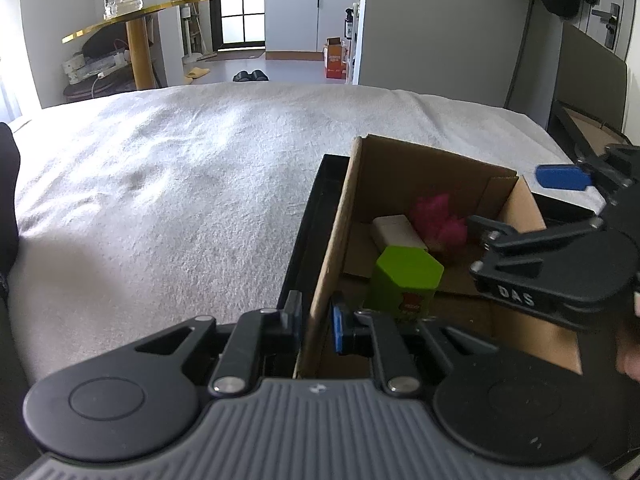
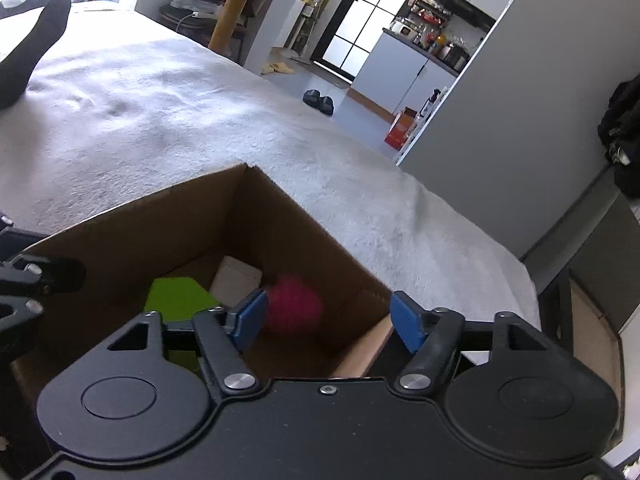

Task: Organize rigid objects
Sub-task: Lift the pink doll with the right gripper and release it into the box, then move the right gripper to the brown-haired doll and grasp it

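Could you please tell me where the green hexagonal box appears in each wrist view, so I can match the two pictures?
Left wrist view: the green hexagonal box is lower right of centre, inside the cardboard box.
Right wrist view: it is lower left of centre, partly behind the right gripper.
Shared landmark: the pink object near it.

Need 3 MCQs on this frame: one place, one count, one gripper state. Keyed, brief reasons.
1. Where is the green hexagonal block?
A. on the bedspread
B. inside the cardboard box
C. on the gold side table

2. How many items show inside the box?
A. one
B. five
C. three

3. What is the left gripper doing?
A. pinching the box's wall
B. hanging open over the bed
C. holding the pink toy

Key: 1 B, the block stands on the box floor. 2 C, green block, white box and pink toy. 3 A, its fingers sit either side of the cardboard wall; the right gripper is open above the box.
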Demonstrator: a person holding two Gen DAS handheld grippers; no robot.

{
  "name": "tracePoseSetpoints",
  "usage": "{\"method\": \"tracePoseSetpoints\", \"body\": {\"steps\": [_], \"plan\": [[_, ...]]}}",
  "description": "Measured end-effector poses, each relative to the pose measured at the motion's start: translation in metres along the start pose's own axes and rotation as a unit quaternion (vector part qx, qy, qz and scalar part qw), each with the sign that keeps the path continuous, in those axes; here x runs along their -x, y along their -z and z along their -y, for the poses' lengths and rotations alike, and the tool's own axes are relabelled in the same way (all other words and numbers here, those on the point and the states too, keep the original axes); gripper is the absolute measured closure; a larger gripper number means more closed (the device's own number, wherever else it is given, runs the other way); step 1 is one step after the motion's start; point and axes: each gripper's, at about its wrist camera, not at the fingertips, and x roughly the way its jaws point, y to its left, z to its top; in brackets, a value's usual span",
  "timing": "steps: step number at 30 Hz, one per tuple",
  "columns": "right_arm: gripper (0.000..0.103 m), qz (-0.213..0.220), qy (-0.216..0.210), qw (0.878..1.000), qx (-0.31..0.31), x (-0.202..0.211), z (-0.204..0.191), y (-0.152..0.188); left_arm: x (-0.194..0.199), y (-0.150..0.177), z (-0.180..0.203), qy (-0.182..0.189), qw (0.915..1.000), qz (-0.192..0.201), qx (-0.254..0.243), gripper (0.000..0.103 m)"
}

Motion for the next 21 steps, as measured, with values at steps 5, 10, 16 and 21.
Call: {"method": "tracePoseSetpoints", "body": {"steps": [5,10,16,21], "plan": [[0.032,-0.009,0.009,1.0,-0.022,0.013,0.008,0.01,0.0,0.0,0.003,-0.004,1.0,-0.005,-0.007,0.085],[0.026,-0.023,0.009,0.997,-0.068,0.024,0.022,0.022,0.002,0.0,0.005,-0.009,0.9999,-0.006,-0.012,0.077],[0.016,-0.034,0.027,0.994,-0.097,0.04,0.033,0.038,0.004,0.0,0.008,-0.016,0.9997,-0.004,-0.021,0.048],[0.011,-0.038,0.038,0.992,-0.118,0.05,0.041,0.046,0.006,-0.001,0.012,-0.025,0.999,-0.001,-0.037,0.038]]}}
